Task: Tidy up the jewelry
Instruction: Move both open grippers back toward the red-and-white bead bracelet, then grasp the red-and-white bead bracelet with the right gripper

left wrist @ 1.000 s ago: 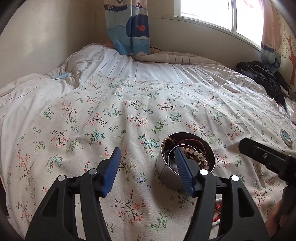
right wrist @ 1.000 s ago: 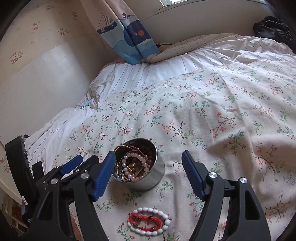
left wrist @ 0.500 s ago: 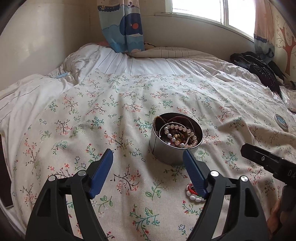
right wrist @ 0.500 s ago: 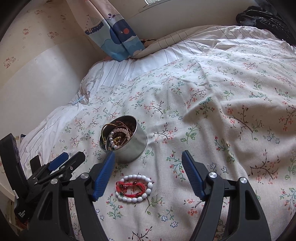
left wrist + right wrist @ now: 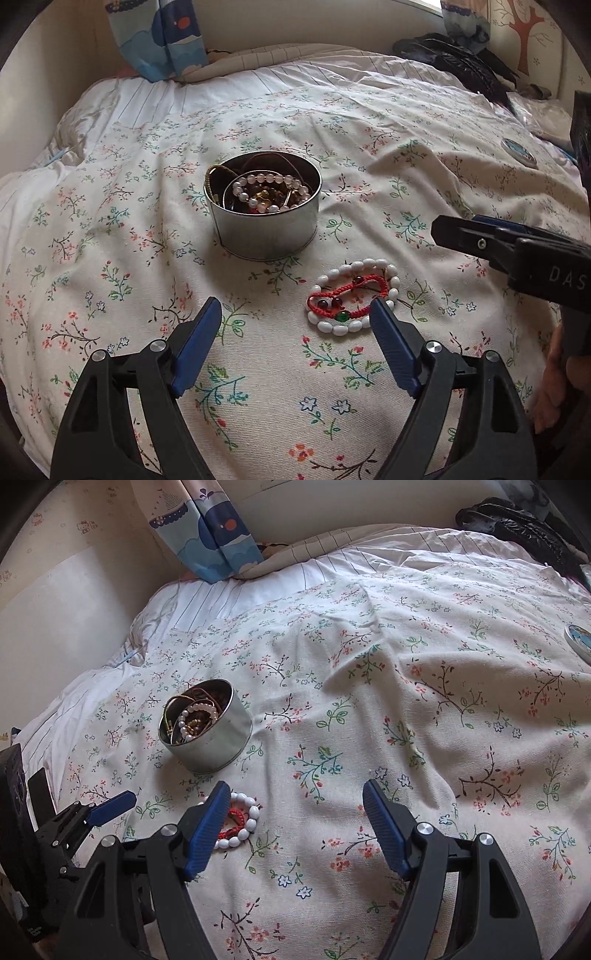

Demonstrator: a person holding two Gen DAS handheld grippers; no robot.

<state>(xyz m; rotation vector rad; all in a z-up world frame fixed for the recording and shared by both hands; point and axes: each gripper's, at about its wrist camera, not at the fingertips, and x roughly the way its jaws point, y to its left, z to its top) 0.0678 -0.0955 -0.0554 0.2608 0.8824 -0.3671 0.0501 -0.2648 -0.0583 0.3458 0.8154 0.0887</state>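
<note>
White bead bracelet (image 5: 354, 296) lies flat on the floral bedspread (image 5: 110, 240), w/ a red cord bracelet (image 5: 345, 297) tangled inside its loop; the pair makes an oval whose long axis runs lower-left to upper-right in the left wrist view, green bead at the near edge. It sits just in front of and a bit right of the round metal tin (image 5: 263, 206), near but not touching. Tin stands upright, mouth open to the top, holding a pearl bracelet (image 5: 271, 192) plus brown and gold pieces. Left gripper (image 5: 293, 332) jaws wide & empty, nothing between them; bracelet oval is just beyond the right-side fingertip, which overlaps its near-right rim in view, contact can't be told. Right gripper (image 5: 295, 808) also spread wide, empty, over bare cloth; its left finger covers part of the bracelets in the right wrist view, and it comes in from the right edge of the left view. Open room: broad bare cloth left of the tin and to the right of the bracelets, wrinkled folds further back. Small round lid (image 5: 519, 151) lies well apart at far right. Striped white sheet (image 5: 229, 92) rims the bed's far side below the curtain (image 5: 162, 37); black garment (image 5: 465, 62) at far-right corner.
</note>
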